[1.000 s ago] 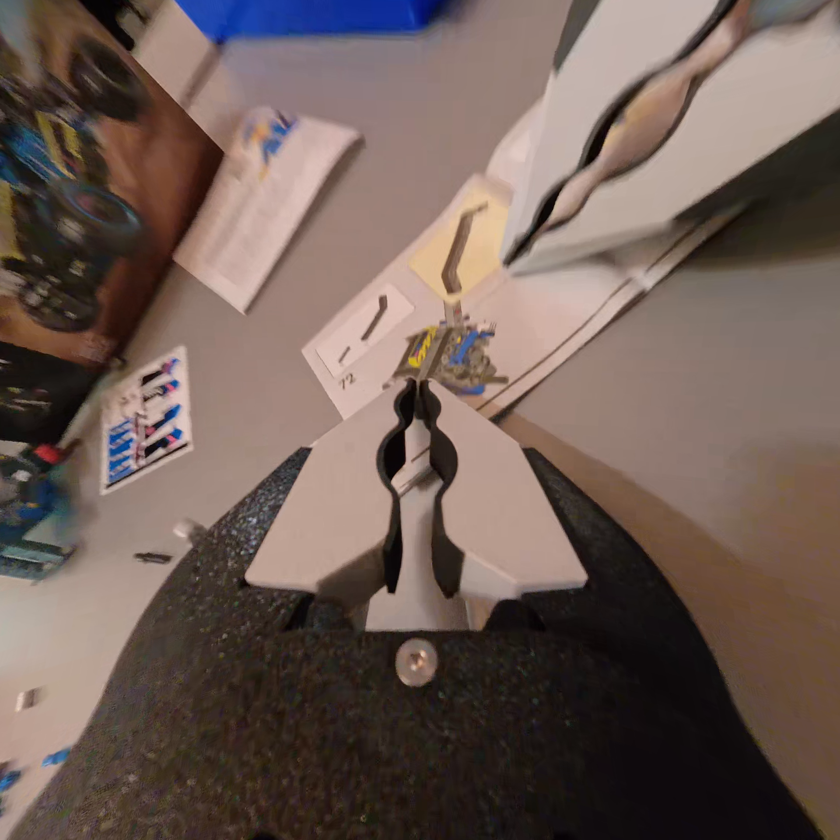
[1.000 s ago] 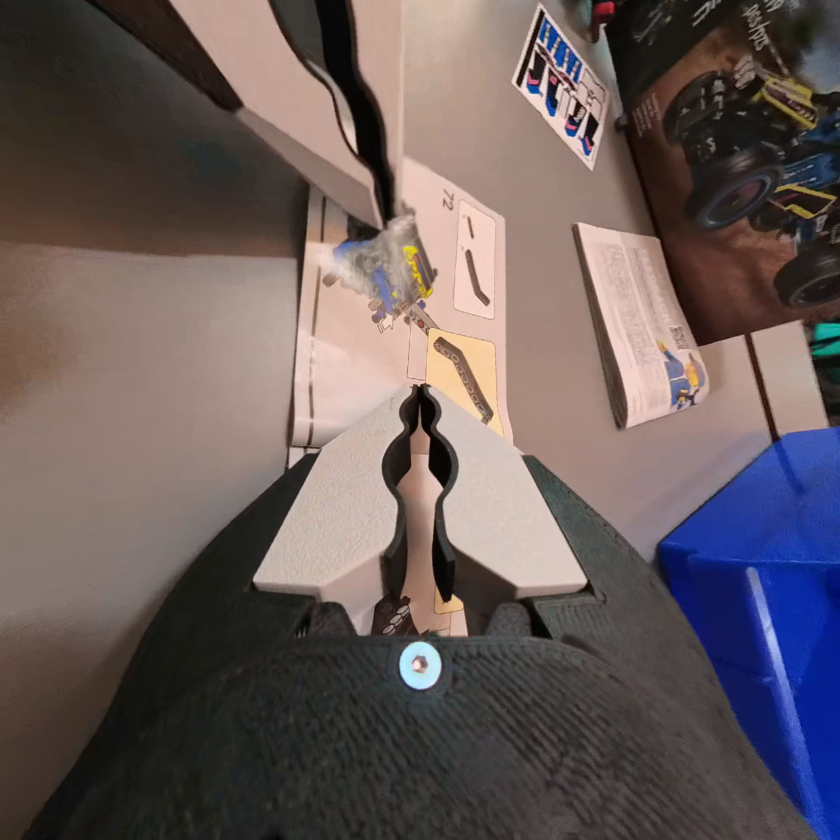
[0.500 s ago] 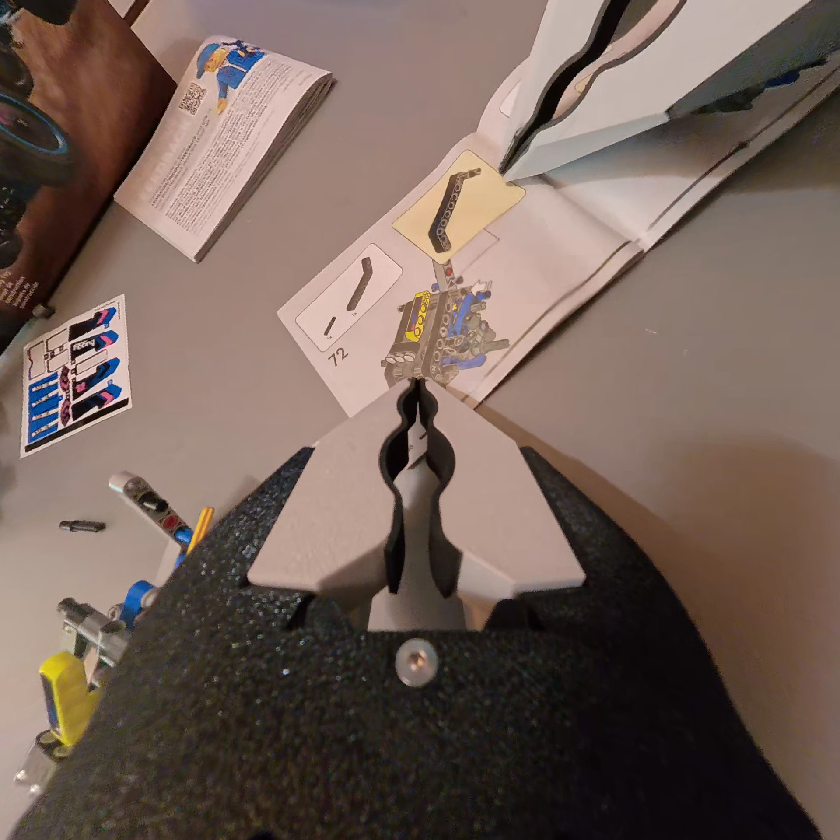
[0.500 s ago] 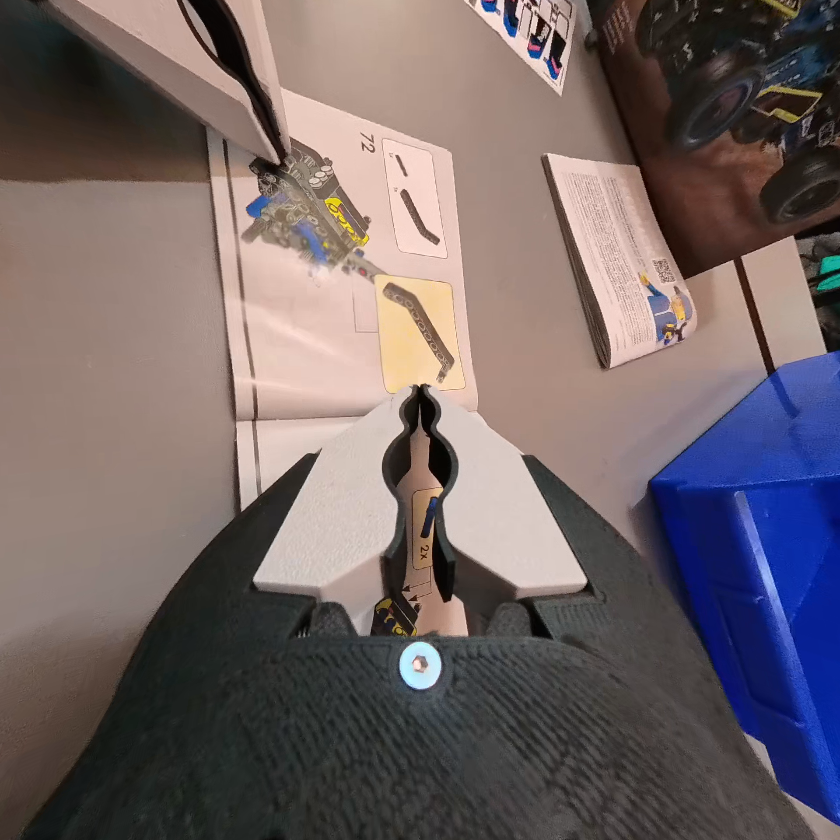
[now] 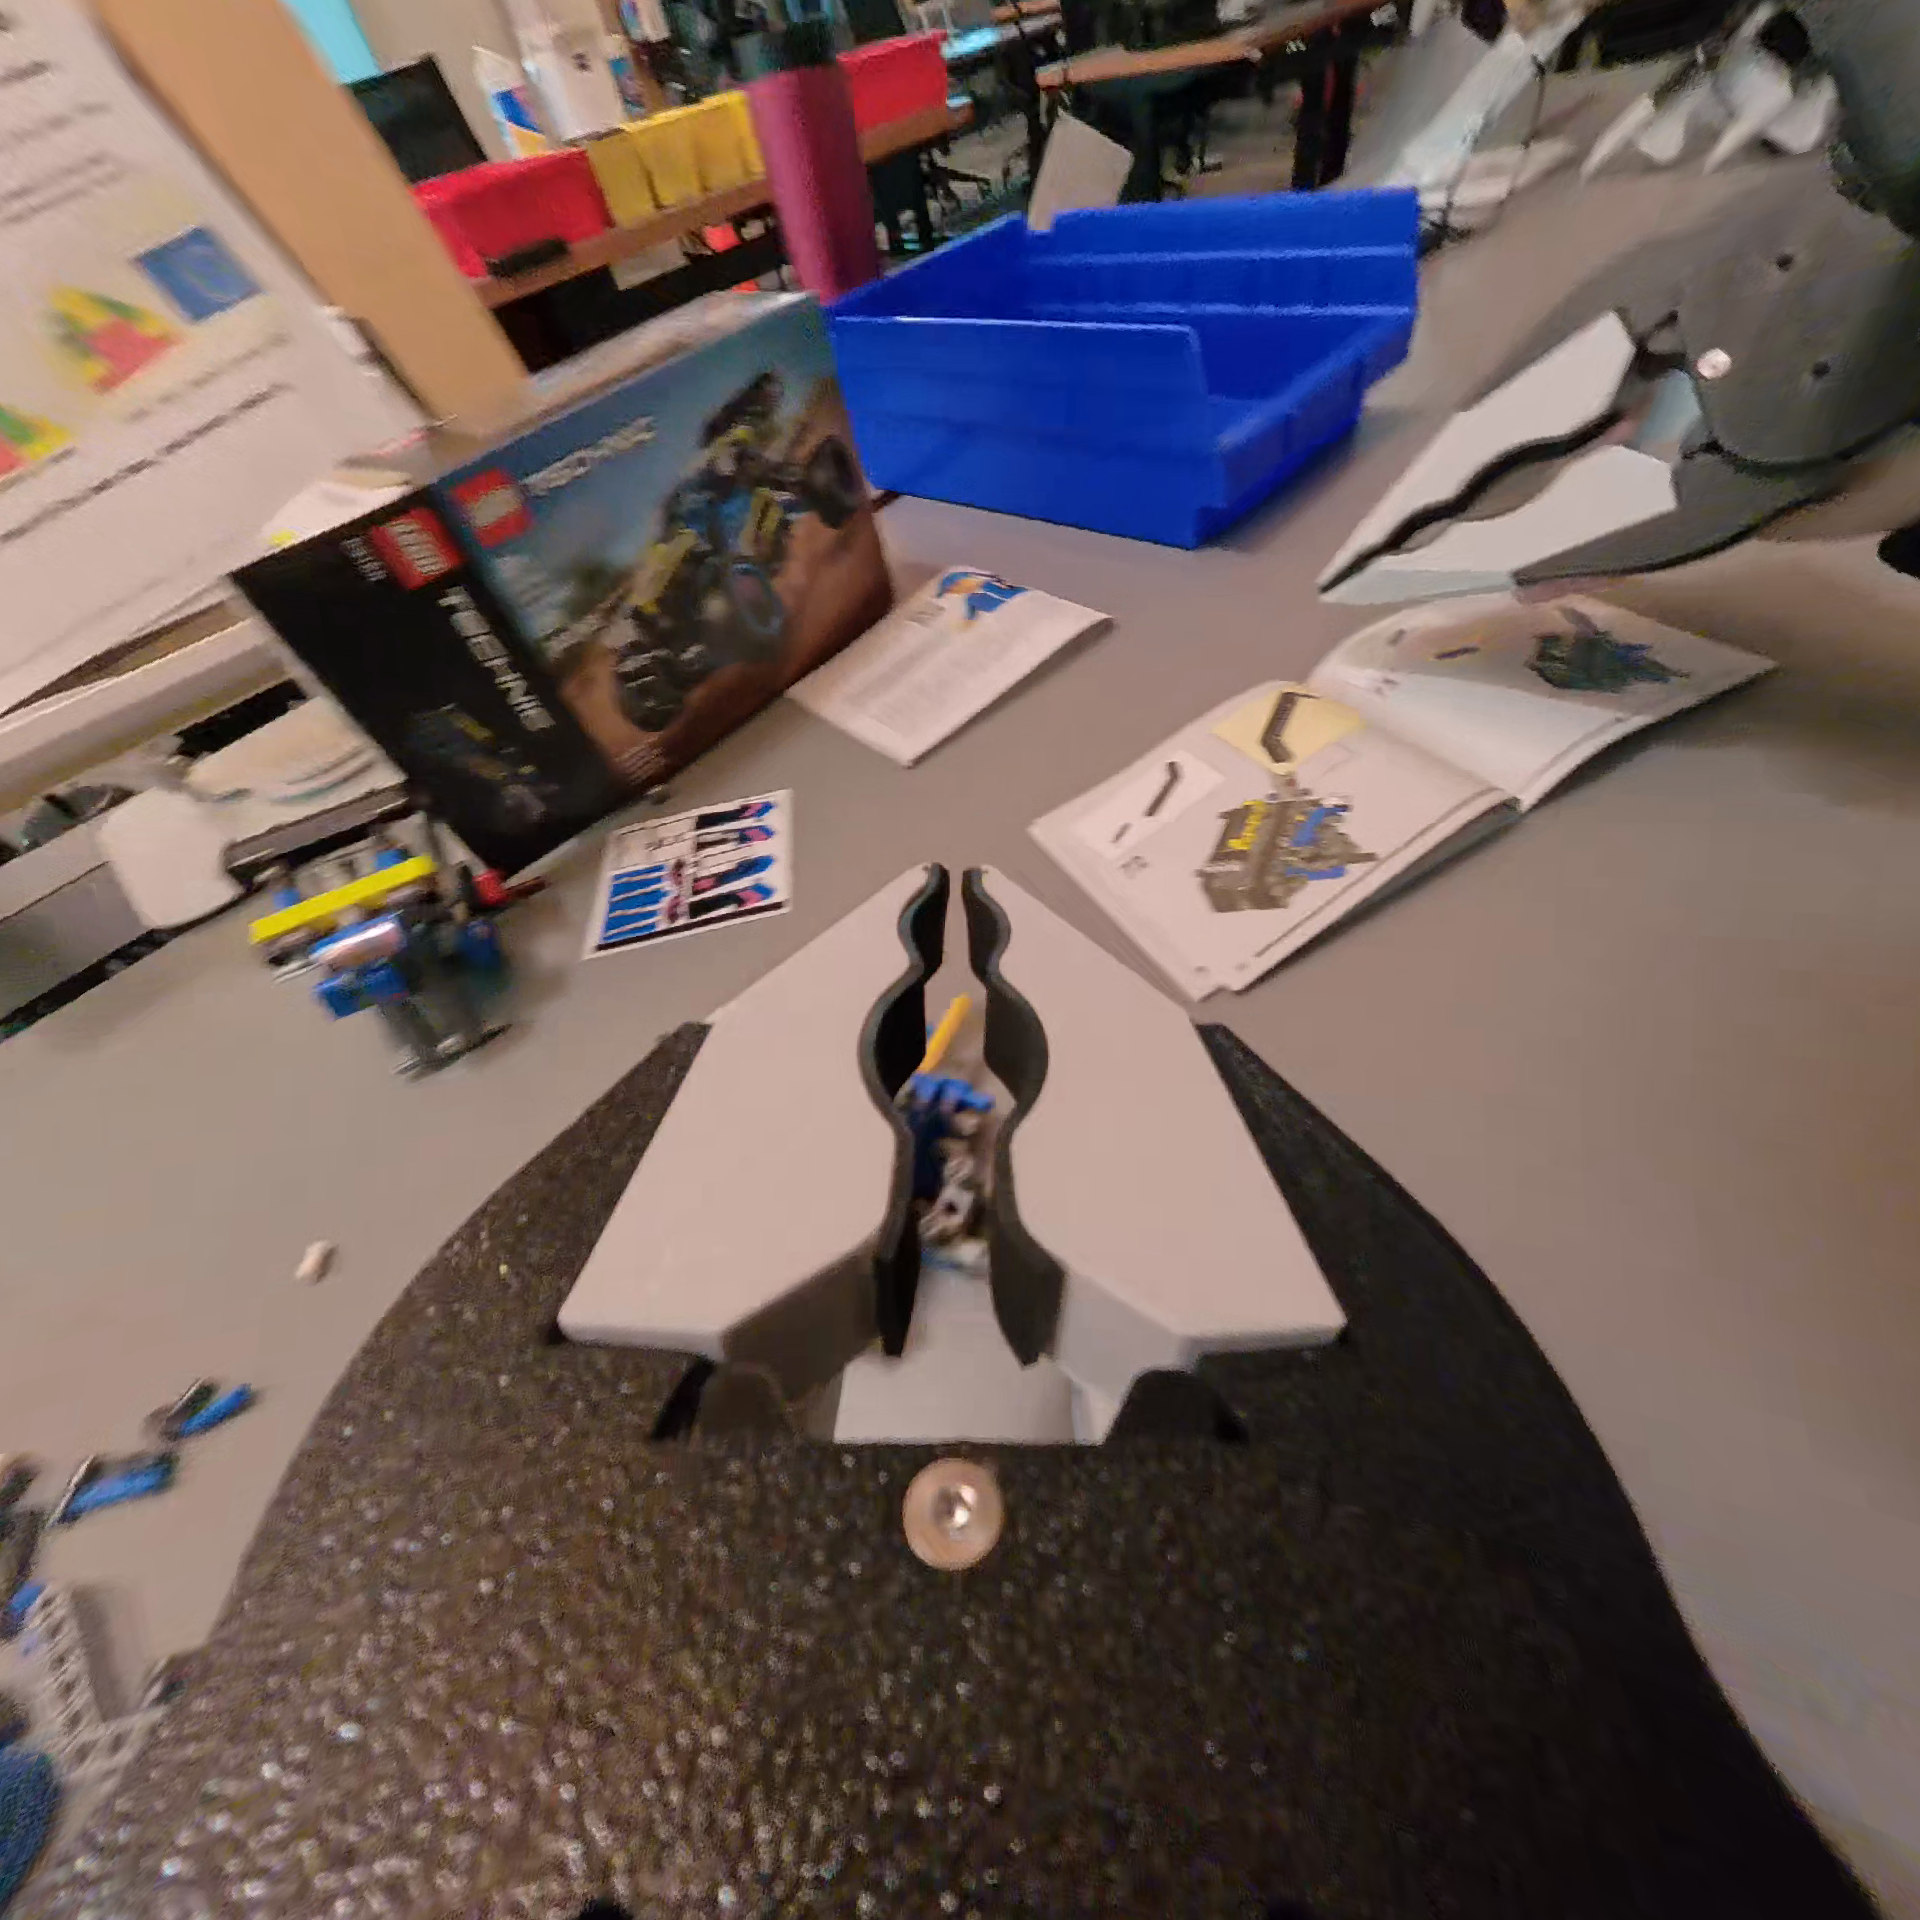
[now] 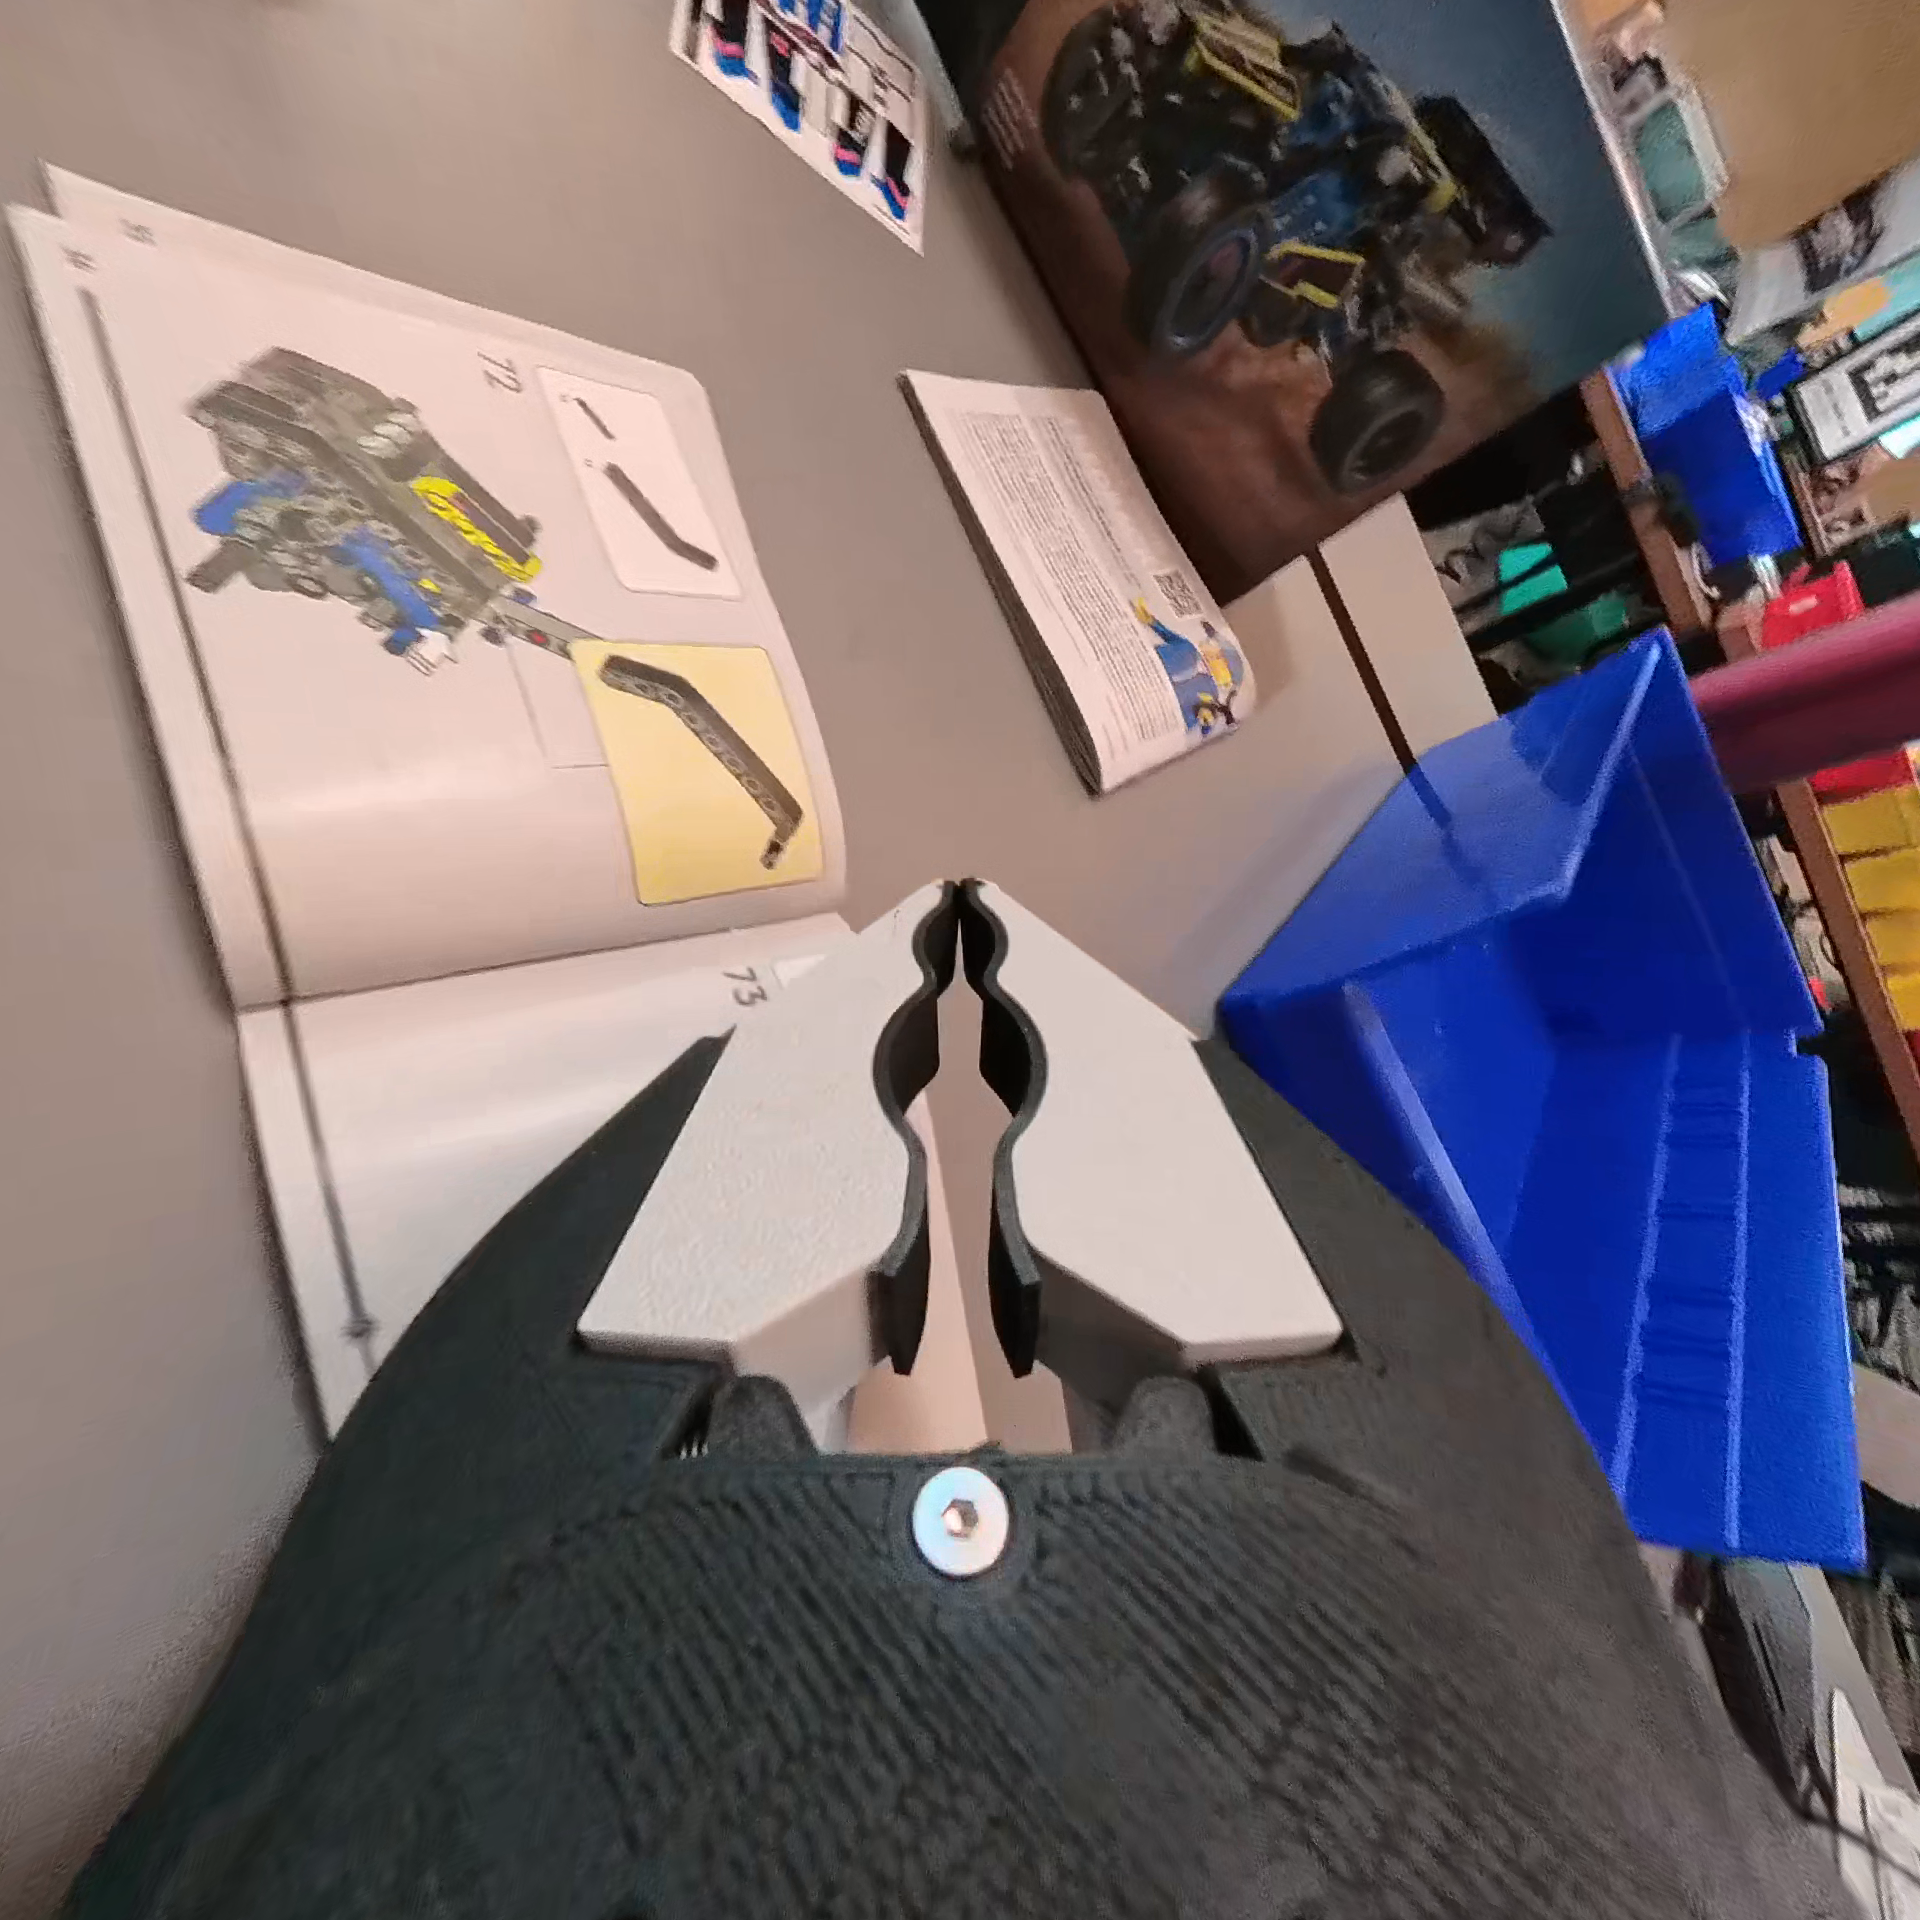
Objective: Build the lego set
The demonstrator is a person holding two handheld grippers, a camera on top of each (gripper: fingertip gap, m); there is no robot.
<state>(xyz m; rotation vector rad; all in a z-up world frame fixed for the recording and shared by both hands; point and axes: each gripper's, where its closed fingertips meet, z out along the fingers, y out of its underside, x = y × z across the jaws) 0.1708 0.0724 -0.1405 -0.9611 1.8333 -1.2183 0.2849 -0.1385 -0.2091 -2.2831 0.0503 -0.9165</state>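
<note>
Building pieces, loose cluster (image 5: 940, 1132): blue, grey and white parts with a thin yellow rod (image 5: 948, 1029). They are seen through the hollow between the fingers of the left gripper (image 5: 954, 878), lying on the grey table (image 5: 1558, 1143) beneath it, behind the fingertips rather than ahead of them. No pad is seen pressing on them. The rod's long axis is laid roughly along the fingers, leaning slightly rightward toward the tips.

Left gripper: fingertips drawn close, with a thin strip of table visible between them; nothing is clamped. It is the nearer of the two to the cluster.

Right gripper (image 6: 958, 885): fingertips brought together, nothing caught between them. It is held over the lower page of the open instruction booklet (image 6: 436, 727), just beside the blue bin (image 6: 1558, 1039), and well apart from the cluster.

Surroundings, ahead of the left fingertips:
- sticker sheet (image 5: 691, 873), ahead and to the left;
- open instruction booklet, ahead and to the right;
- partly built model (image 5: 384, 935), blurred, farther left;
- set box (image 5: 623, 582), standing behind the sticker sheet;
- closed booklet (image 5: 945, 665), between box and open booklet.

More small blue parts are scattered at the left wrist view's lower left edge, too blurred to be told apart.
</note>
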